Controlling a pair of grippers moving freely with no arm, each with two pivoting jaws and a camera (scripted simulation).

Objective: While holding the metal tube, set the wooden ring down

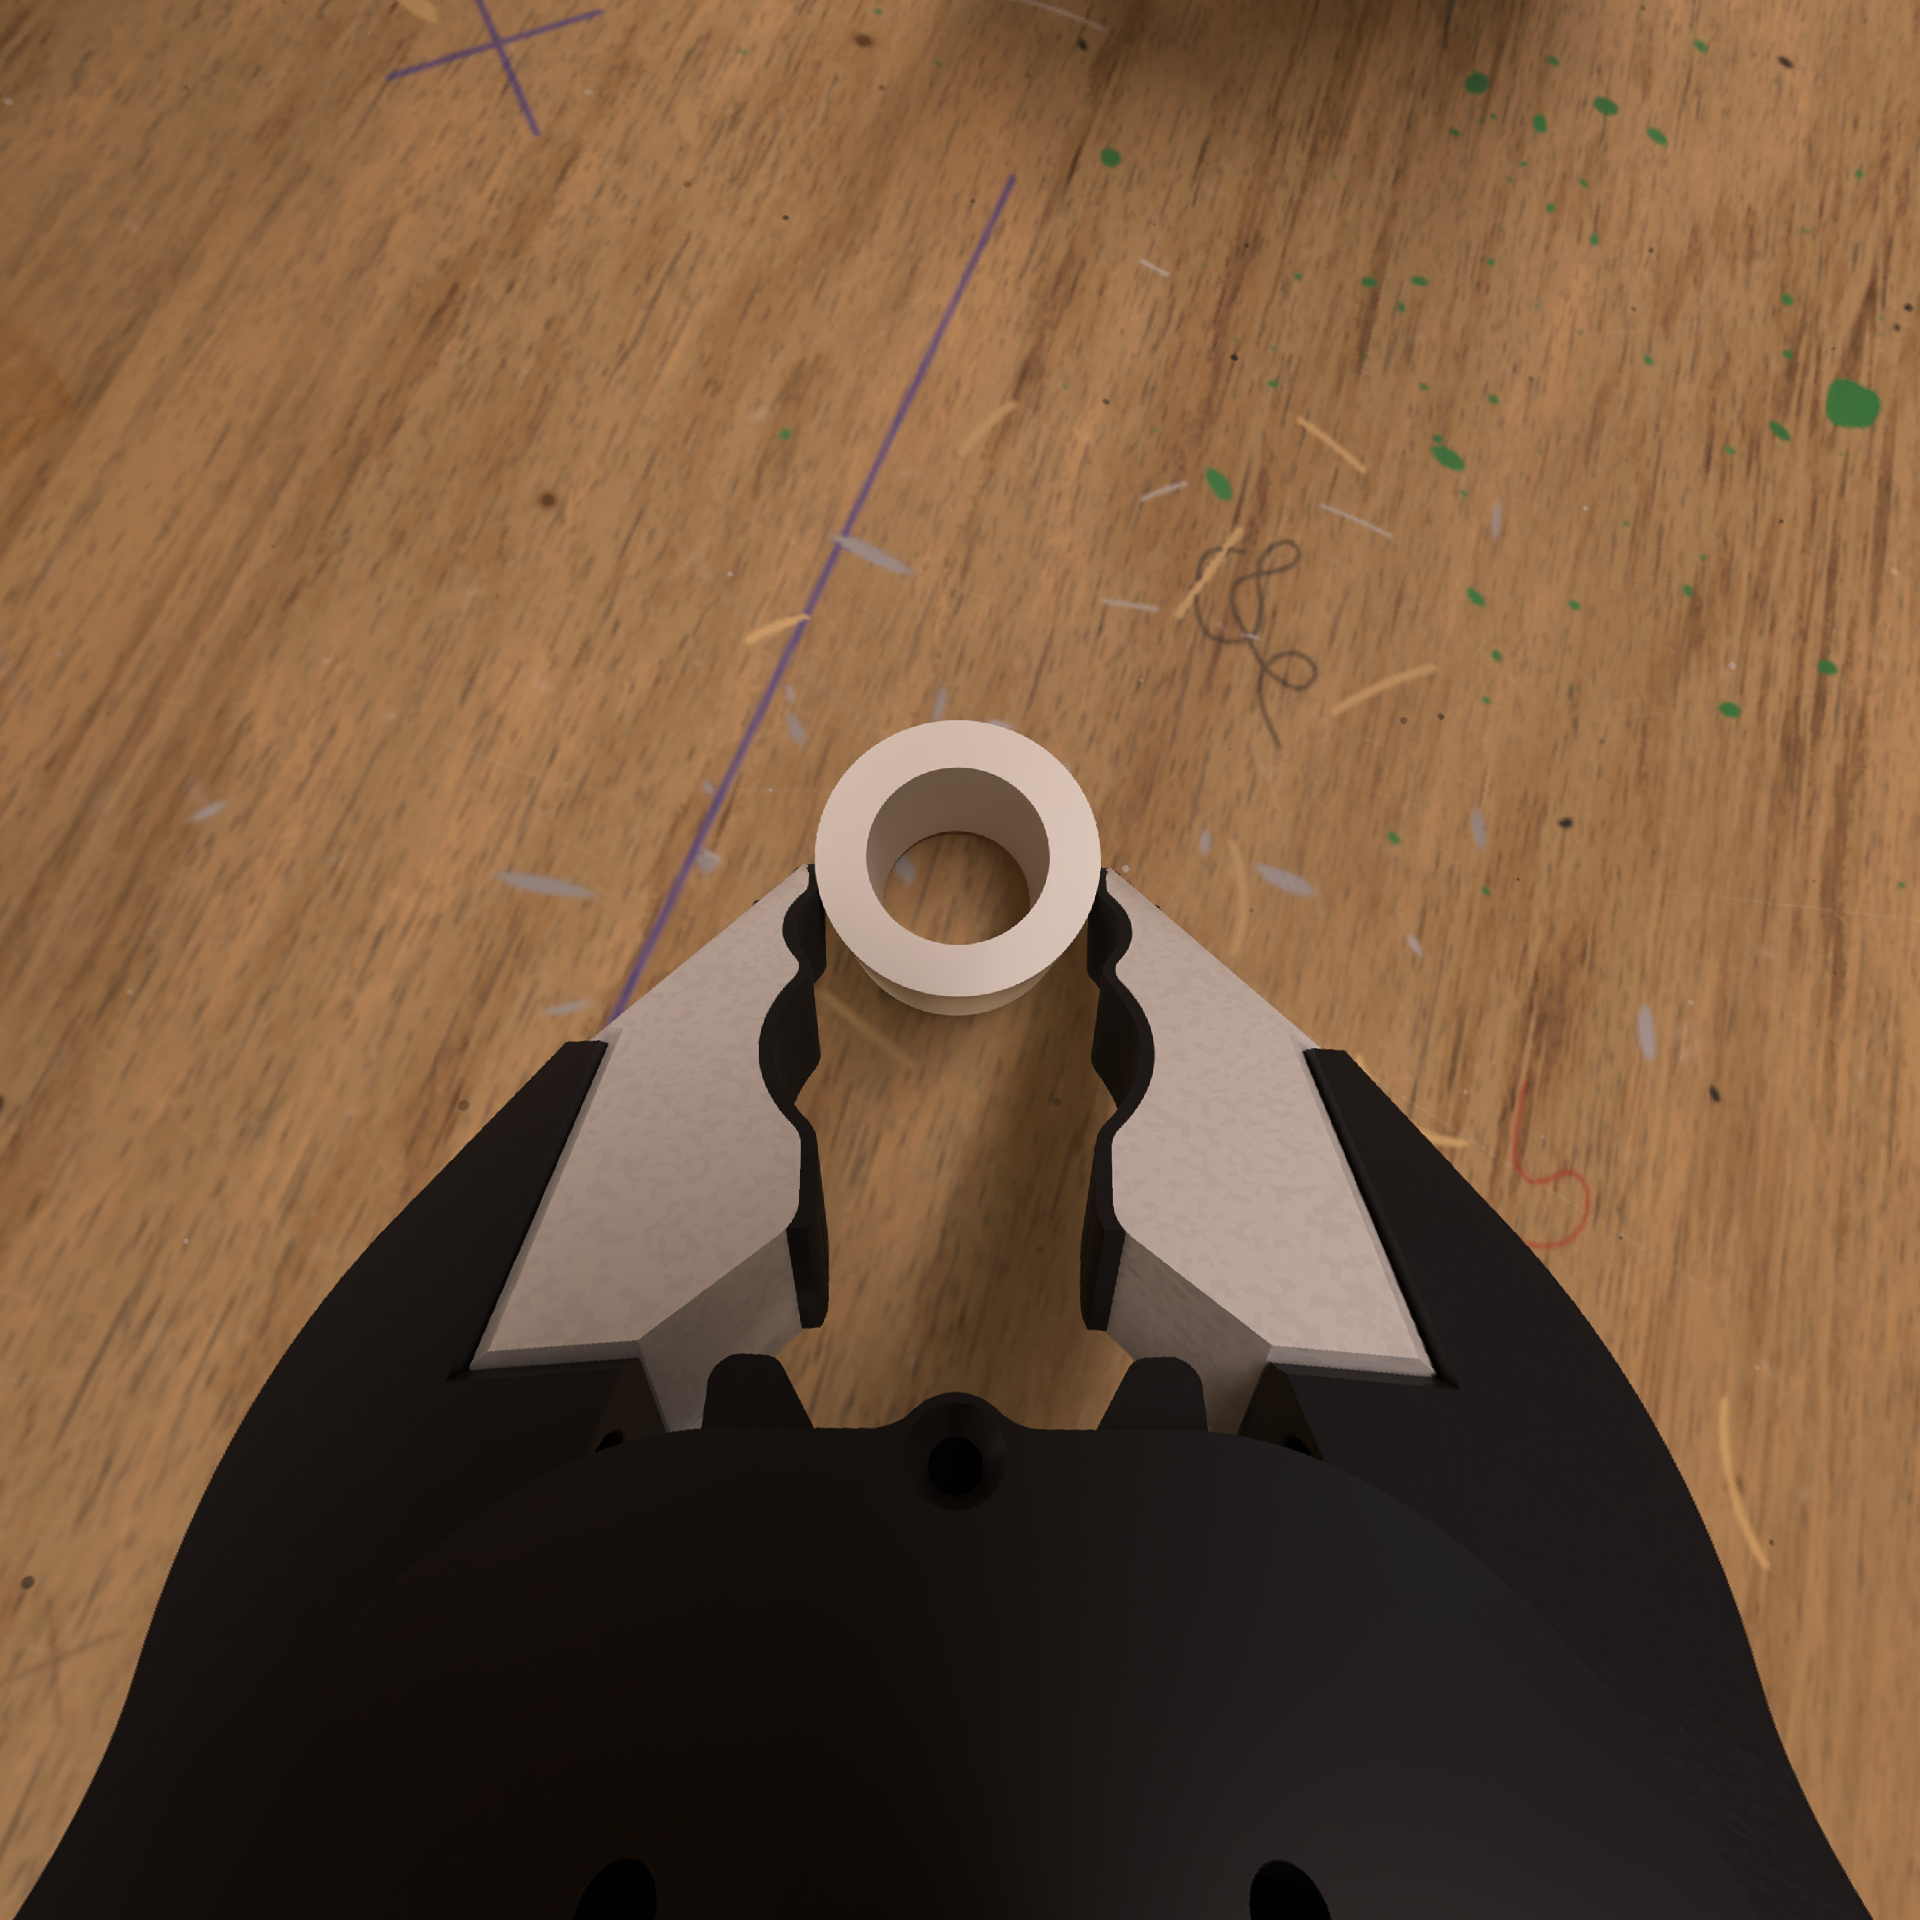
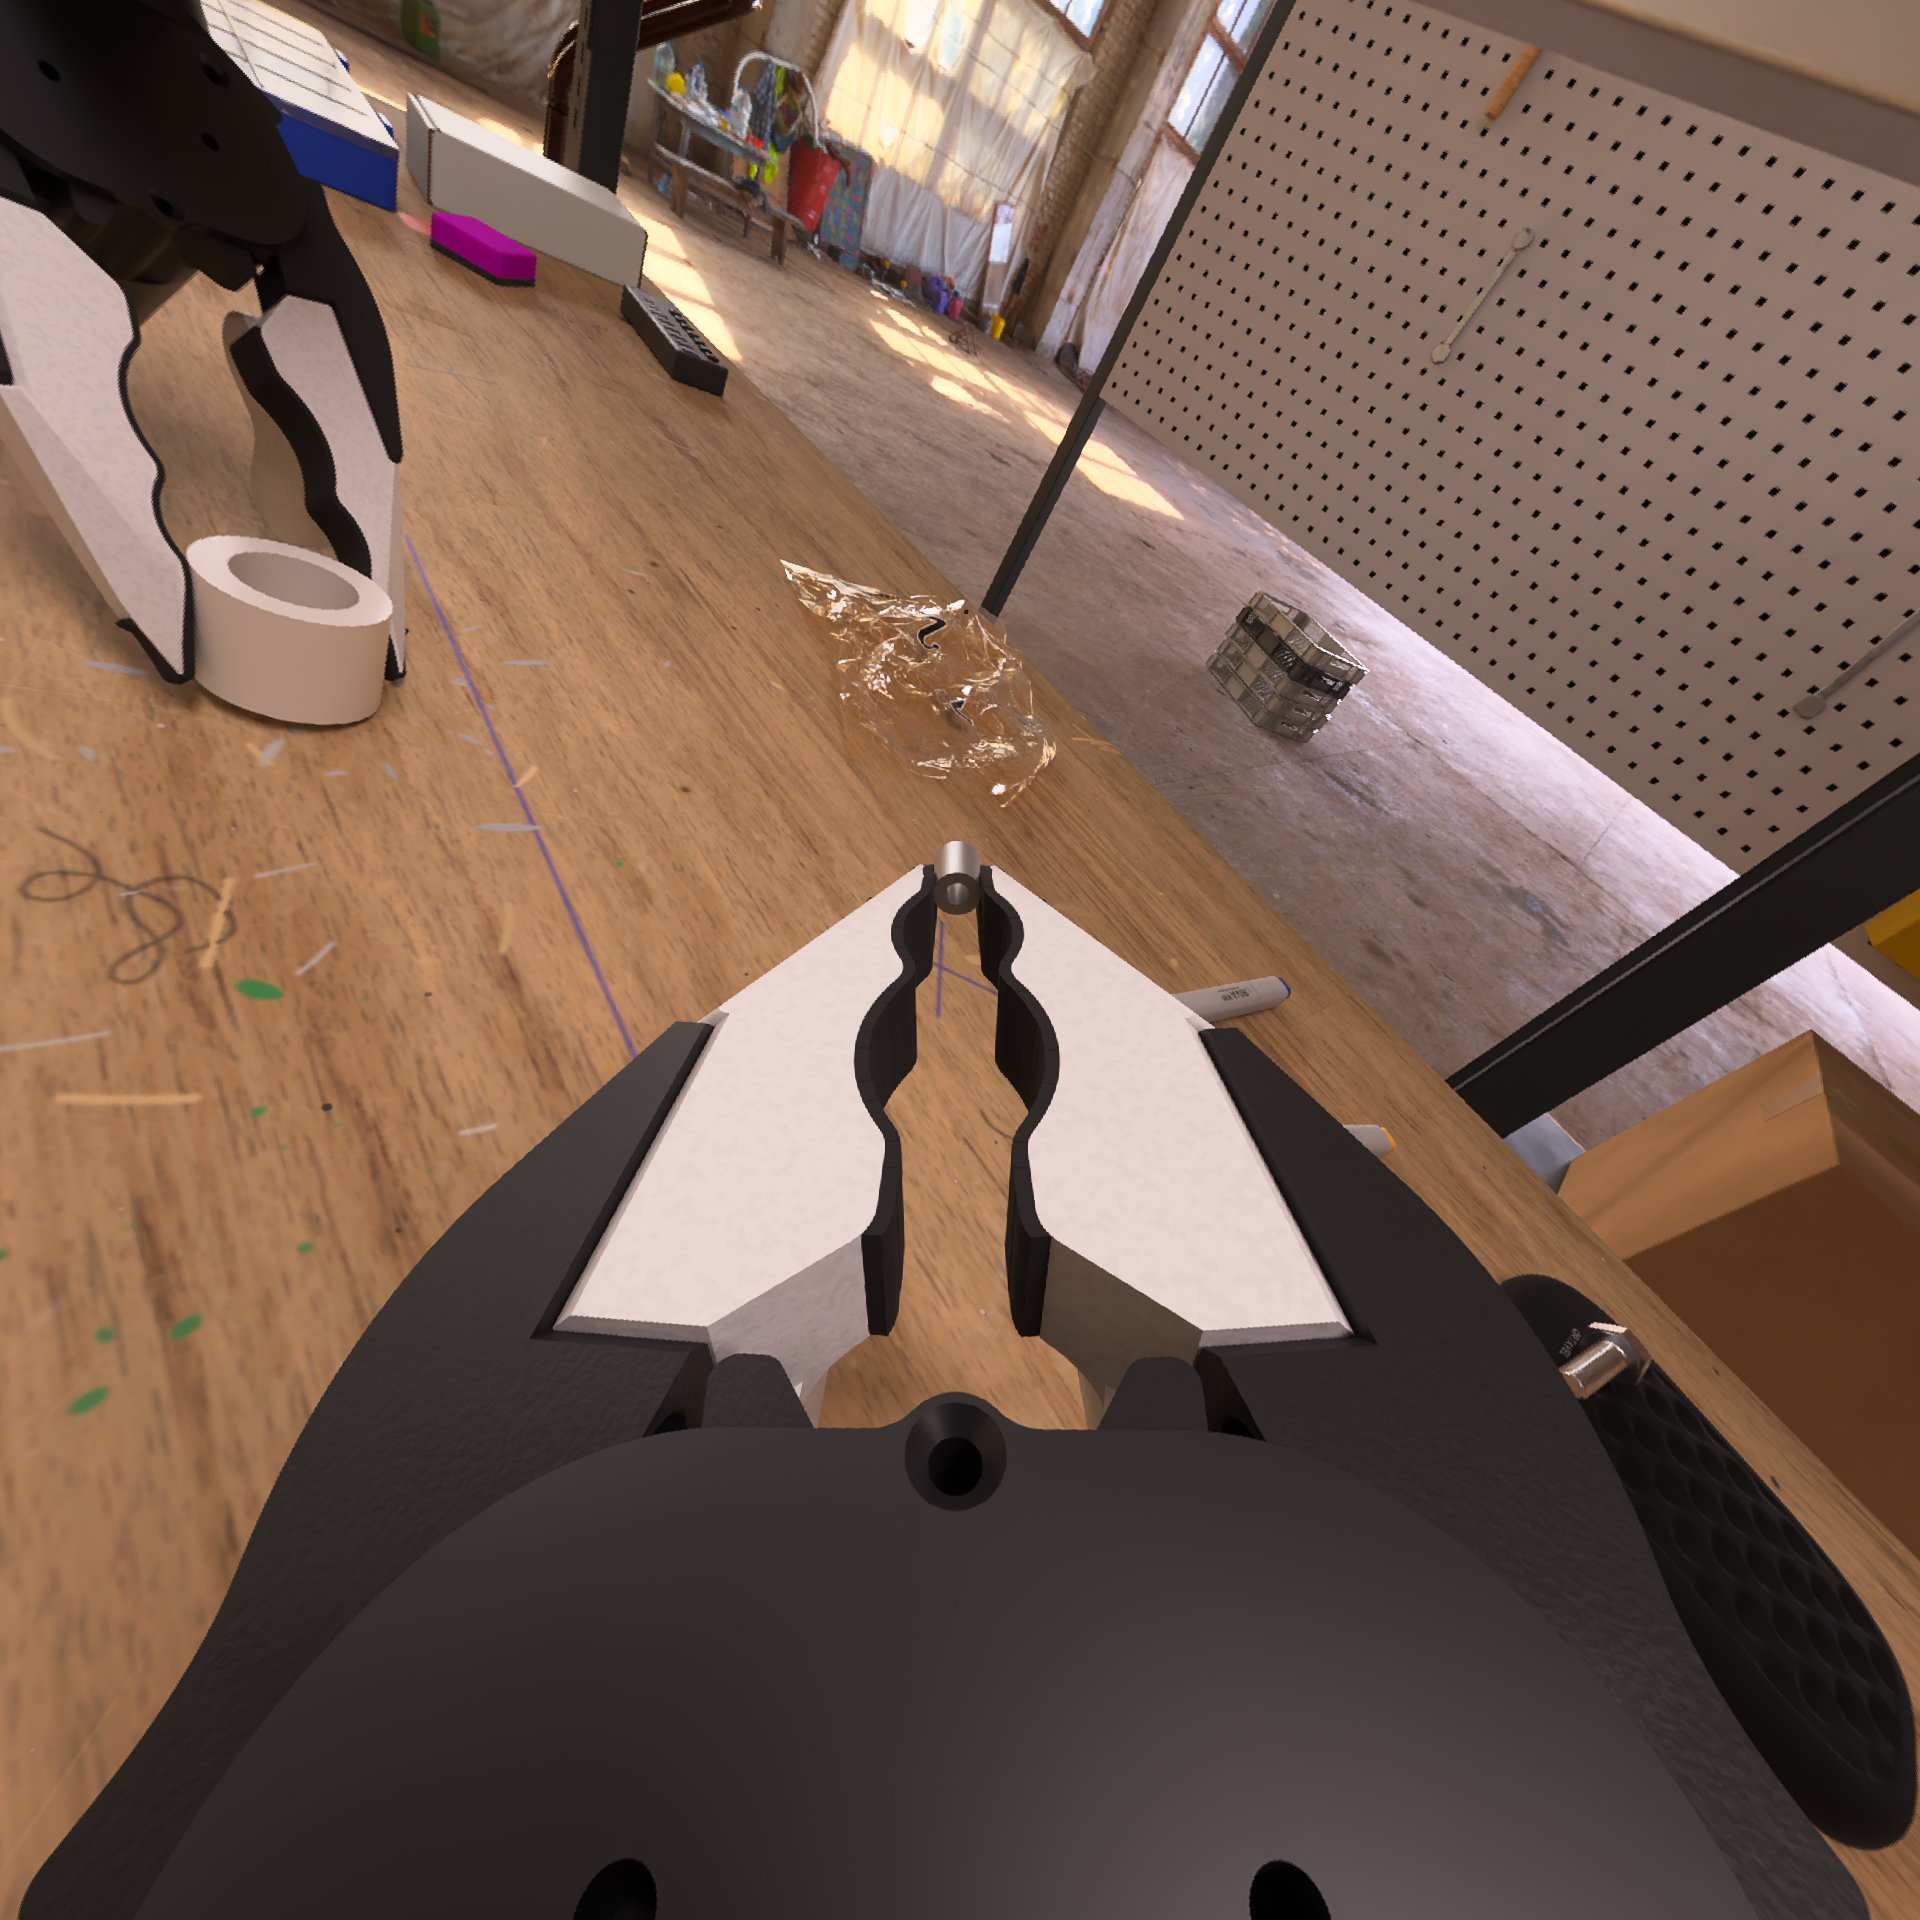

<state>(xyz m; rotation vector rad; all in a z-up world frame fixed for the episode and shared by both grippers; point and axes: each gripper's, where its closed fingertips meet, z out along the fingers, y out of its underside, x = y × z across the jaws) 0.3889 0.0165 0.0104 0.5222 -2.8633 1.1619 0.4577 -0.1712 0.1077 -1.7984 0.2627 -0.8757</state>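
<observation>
My left gripper [image 1: 958, 883] is shut on the wooden ring [image 1: 956, 746], a pale cream thick ring pinched at its sides by the fingertips, its hole facing the camera. In the right wrist view the left gripper [image 2: 281, 665] points down at the upper left, with the ring [image 2: 291, 644] low at the wooden table [image 2: 623, 623]; I cannot tell whether it touches. My right gripper [image 2: 957, 896] is shut on the metal tube [image 2: 957, 881], a short silver tube held at the very fingertips above the table.
Crumpled clear plastic wrap [image 2: 935, 675] lies ahead of the right gripper near the table's right edge. A marker [image 2: 1236, 997] and a cardboard box [image 2: 1766, 1195] are to the right. A magenta block [image 2: 483, 247], grey box [image 2: 530, 187] and black strip [image 2: 675, 338] sit at the far end.
</observation>
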